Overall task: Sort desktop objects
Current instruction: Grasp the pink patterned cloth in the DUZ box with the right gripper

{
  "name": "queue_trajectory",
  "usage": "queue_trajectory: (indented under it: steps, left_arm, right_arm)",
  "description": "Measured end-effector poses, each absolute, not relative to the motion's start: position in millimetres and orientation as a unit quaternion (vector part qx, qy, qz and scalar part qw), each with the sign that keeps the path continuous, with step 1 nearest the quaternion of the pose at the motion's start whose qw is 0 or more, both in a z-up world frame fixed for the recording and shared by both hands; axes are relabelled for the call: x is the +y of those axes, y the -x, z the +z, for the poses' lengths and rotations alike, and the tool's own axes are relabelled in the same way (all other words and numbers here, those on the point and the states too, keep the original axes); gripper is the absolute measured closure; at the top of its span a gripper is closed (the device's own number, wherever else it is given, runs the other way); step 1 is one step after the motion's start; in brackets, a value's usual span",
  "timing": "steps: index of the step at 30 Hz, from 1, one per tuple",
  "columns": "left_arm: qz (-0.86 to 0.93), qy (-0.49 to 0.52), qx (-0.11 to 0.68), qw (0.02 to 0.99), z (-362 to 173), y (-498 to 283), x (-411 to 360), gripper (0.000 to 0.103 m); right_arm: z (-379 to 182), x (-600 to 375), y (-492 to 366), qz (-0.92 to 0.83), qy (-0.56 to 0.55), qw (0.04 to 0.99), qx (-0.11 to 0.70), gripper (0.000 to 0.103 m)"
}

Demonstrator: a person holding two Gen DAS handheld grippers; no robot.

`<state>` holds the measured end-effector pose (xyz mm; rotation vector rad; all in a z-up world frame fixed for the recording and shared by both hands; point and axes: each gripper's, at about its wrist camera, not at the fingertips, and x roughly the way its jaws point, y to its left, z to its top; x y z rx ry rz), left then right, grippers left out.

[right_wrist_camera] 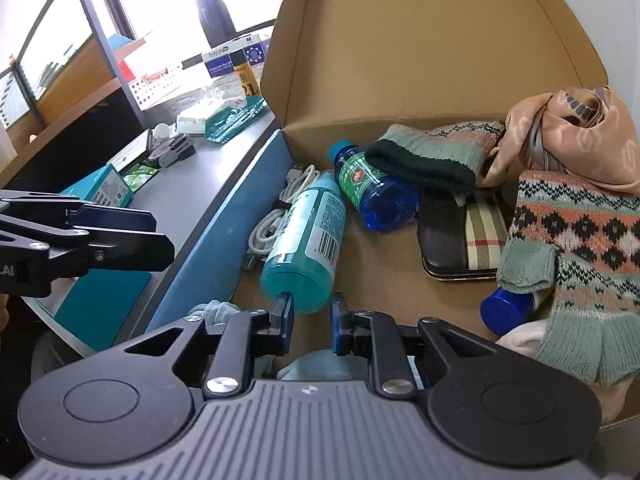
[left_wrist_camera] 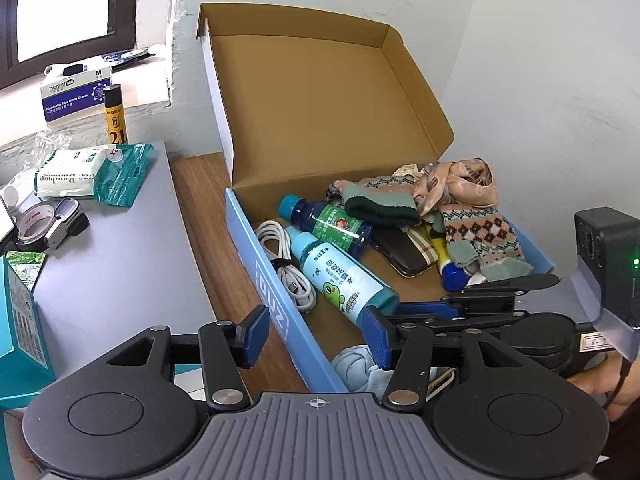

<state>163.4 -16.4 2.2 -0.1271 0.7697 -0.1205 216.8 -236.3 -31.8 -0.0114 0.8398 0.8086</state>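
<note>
Two bottles are lying side by side in the open cardboard box (left_wrist_camera: 320,92) in the left wrist view: a pale teal bottle (left_wrist_camera: 344,276) with a frog label and a dark blue bottle (left_wrist_camera: 326,222) with a green label, next to a coiled white cable (left_wrist_camera: 280,256), a dark wallet (left_wrist_camera: 404,254) and knitted socks (left_wrist_camera: 486,236). The left gripper (left_wrist_camera: 316,336) is hovering over the box's blue front wall, jaws spread wide and holding nothing. Off to its left a grey desk (left_wrist_camera: 120,256) is carrying a bandage pack (left_wrist_camera: 66,178), a teal pouch (left_wrist_camera: 124,174) and a tape roll (left_wrist_camera: 34,224), so the sorting looks unfinished, though which pile is the goal I cannot tell. In the right wrist view, the right gripper (right_wrist_camera: 311,326) is sitting inside the box just short of the teal bottle's base, jaws parted narrowly and empty. That gap looks narrower than the bottle, so any grasp there would need a wider opening and a squeeze across the round body, since smooth plastic may roll or slip. Soft things are crowding around: woolly socks, a silky peach scarf (right_wrist_camera: 576,132), a light blue cloth (right_wrist_camera: 216,310).
</note>
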Motion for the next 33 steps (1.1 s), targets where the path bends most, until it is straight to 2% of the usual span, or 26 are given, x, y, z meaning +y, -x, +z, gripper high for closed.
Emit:
queue_trajectory:
  steps: [8,12,14,17,22,30,33]
  left_arm:
    - [-0.047,0.067,0.374,0.924,2,-166,-13,0.047]
    - [-0.039,0.069,0.37,0.926,4,-167,-14,0.042]
    - [-0.034,0.068,0.367,0.927,6,-168,-15,0.041]
    - [-0.023,0.067,0.362,0.93,8,-170,-19,0.04]
    - [-0.011,0.074,0.351,0.933,11,-177,-27,0.033]
    - [0.012,0.083,0.343,0.935,13,-188,-41,0.03]
    - [0.016,0.086,0.342,0.936,13,-190,-48,0.029]
  right_arm:
    - [-32,-239,-216,0.378,0.004,0.839,0.393,0.08]
    - [-26,-247,-215,0.375,0.001,0.843,0.386,0.078]
    - [-19,-256,-214,0.371,0.001,0.848,0.379,0.072]
    - [-7,-272,-215,0.366,0.001,0.856,0.366,0.07]
    - [7,-295,-227,0.358,0.004,0.866,0.349,0.058]
    - [14,-314,-266,0.35,0.018,0.874,0.337,0.035]
    - [17,-322,-280,0.346,0.023,0.877,0.332,0.033]
